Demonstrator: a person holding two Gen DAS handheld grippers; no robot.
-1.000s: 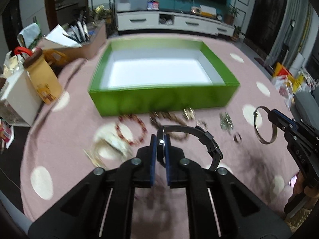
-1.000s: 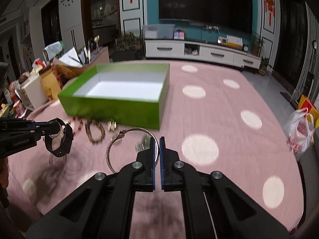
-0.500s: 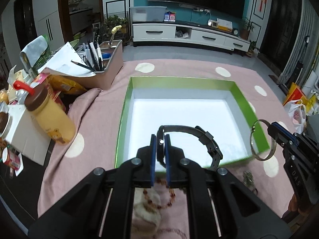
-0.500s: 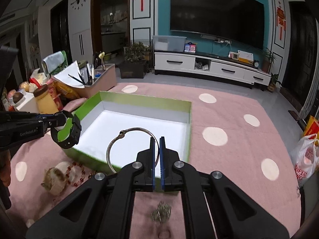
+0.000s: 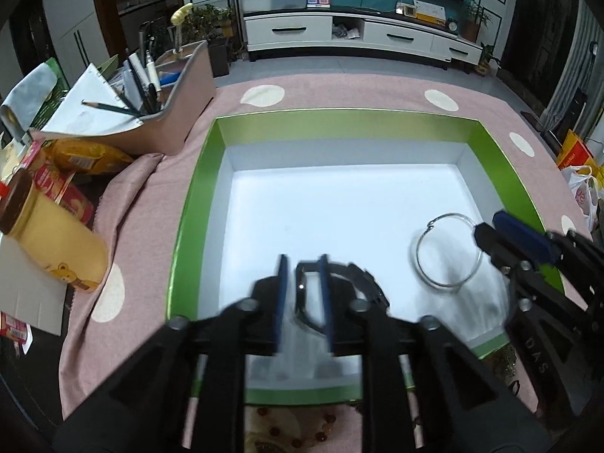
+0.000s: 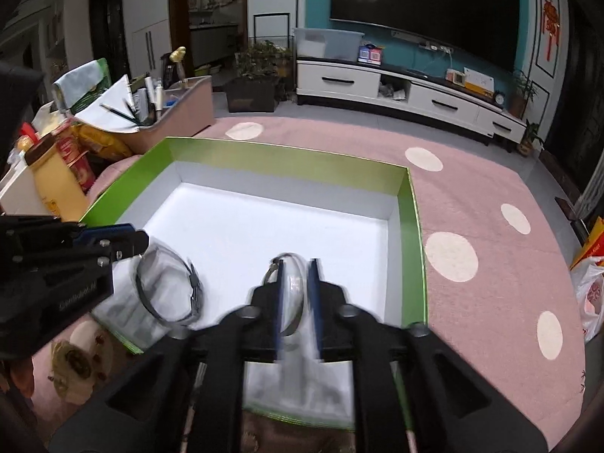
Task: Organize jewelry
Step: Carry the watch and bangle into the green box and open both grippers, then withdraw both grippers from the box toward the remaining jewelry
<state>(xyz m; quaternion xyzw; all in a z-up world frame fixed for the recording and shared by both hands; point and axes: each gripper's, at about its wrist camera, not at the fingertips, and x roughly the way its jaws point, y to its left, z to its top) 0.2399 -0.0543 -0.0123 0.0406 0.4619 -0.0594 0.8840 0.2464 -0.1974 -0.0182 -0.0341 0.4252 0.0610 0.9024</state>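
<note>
My left gripper (image 5: 302, 264) hangs over the near part of a green box (image 5: 196, 204) with a white floor. Its jaws are opening. A black wristband (image 5: 362, 277) stands between the blue pads, with a gap showing on both sides. My right gripper (image 6: 296, 264) is over the box's near right part, and its jaws are opening too. A thin silver bangle (image 6: 300, 294) sits loose between its pads. In the left wrist view the bangle (image 5: 418, 255) is just in front of the right gripper (image 5: 487, 226). In the right wrist view the wristband (image 6: 194, 287) is below the left gripper (image 6: 136, 238).
The box stands on a pink cloth with white dots (image 6: 451, 256). A yellow jar (image 5: 49, 241), snack packets and a pen holder (image 5: 166, 113) crowd the left side. A red bead bracelet (image 5: 294, 430) lies on the cloth in front of the box. A plastic bag (image 6: 592, 294) sits at the far right.
Both grippers moved forward from above the loose jewelry on the cloth to over the box. Both pairs of jaws, which were shut on the wristband and the bangle, have parted.
</note>
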